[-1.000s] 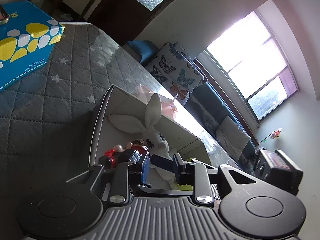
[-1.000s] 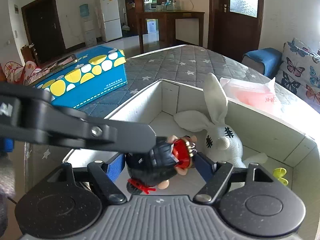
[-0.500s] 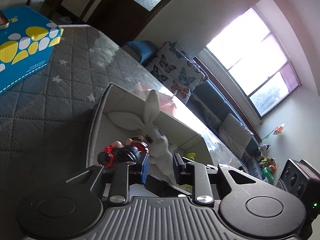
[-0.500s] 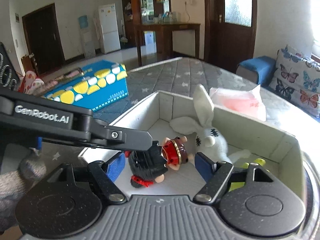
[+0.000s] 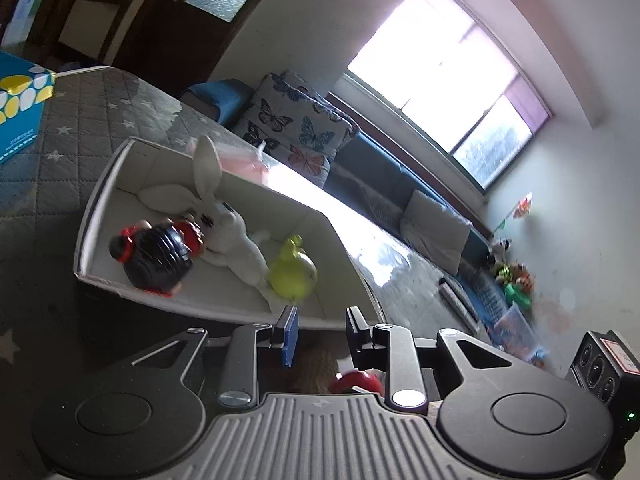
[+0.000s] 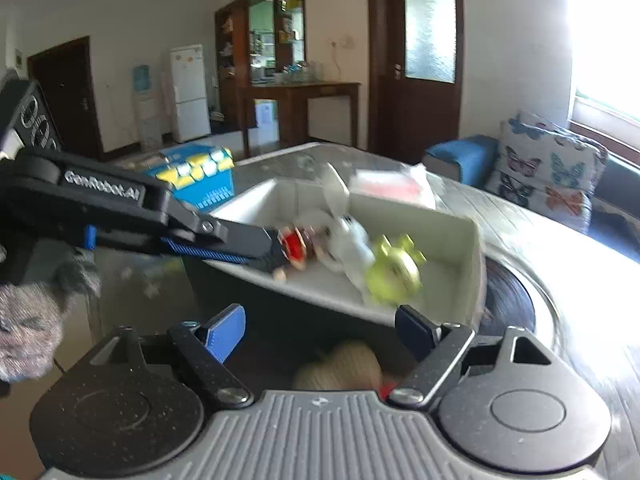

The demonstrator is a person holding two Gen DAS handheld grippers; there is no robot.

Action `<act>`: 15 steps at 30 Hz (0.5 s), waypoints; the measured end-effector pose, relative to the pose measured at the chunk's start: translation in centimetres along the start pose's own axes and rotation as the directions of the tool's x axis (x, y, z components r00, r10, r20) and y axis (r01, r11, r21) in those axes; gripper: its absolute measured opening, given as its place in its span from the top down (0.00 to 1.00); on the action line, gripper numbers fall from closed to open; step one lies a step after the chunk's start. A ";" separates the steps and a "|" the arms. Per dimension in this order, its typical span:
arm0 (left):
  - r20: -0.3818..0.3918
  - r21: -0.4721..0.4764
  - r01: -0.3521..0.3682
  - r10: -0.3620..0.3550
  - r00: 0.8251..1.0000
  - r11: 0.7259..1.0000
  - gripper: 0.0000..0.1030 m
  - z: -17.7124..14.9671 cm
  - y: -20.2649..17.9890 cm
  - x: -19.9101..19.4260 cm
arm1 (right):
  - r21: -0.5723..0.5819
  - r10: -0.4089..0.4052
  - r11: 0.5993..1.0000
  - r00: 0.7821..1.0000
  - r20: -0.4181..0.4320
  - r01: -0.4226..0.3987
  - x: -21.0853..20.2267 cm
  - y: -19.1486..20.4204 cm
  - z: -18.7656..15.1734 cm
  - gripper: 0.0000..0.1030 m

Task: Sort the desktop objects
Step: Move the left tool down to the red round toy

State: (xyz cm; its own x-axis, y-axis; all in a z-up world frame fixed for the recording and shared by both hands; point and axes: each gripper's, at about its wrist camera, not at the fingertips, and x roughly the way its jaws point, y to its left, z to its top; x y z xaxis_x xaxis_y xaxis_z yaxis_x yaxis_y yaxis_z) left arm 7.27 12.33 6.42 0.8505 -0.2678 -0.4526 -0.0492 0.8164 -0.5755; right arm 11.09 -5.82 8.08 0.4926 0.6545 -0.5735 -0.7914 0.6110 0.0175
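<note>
A white storage box (image 5: 100,196) (image 6: 468,240) on the table holds a dark-haired doll with red trim (image 5: 158,254) (image 6: 296,246), a white rabbit plush (image 5: 224,220) (image 6: 352,240) and a yellow-green toy (image 5: 292,270) (image 6: 394,272). My left gripper (image 5: 320,330) is open and empty, just outside the box's near wall. My right gripper (image 6: 320,330) is open and empty, back from the box. A tan and red toy lies low between the fingers in both views (image 5: 316,368) (image 6: 344,368), partly hidden.
A blue box with yellow spots (image 5: 20,108) (image 6: 196,176) stands on the grey quilted tablecloth (image 5: 80,120) beyond the white box. A pink packet (image 6: 392,182) lies behind the box. A sofa with butterfly cushions (image 5: 296,128) runs under the window.
The doll was let go and lies in the box. Both grippers have pulled back and up from the box, so the whole box shows. The right view is motion-blurred.
</note>
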 end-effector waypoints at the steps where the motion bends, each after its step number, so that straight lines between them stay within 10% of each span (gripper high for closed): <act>1: -0.013 0.009 0.011 -0.011 1.000 1.000 0.72 -0.3 -0.2 0.3 | 0.006 -0.009 1.000 1.000 -0.008 0.009 -0.1 -0.2 -0.6 0.18; 15: -0.160 0.041 0.028 -0.021 0.987 0.999 0.72 -4.3 -2.7 3.8 | 0.149 -0.070 0.986 0.996 -0.063 0.078 0.2 -3.4 -5.5 0.18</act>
State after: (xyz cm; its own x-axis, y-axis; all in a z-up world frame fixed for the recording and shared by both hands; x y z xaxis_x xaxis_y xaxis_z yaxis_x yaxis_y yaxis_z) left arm 8.32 6.94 3.30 0.7569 -0.3630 -0.5435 -0.0044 0.8288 -0.5596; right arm 11.93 -10.23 3.35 0.5228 0.5812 -0.6236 -0.6875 0.7200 0.0946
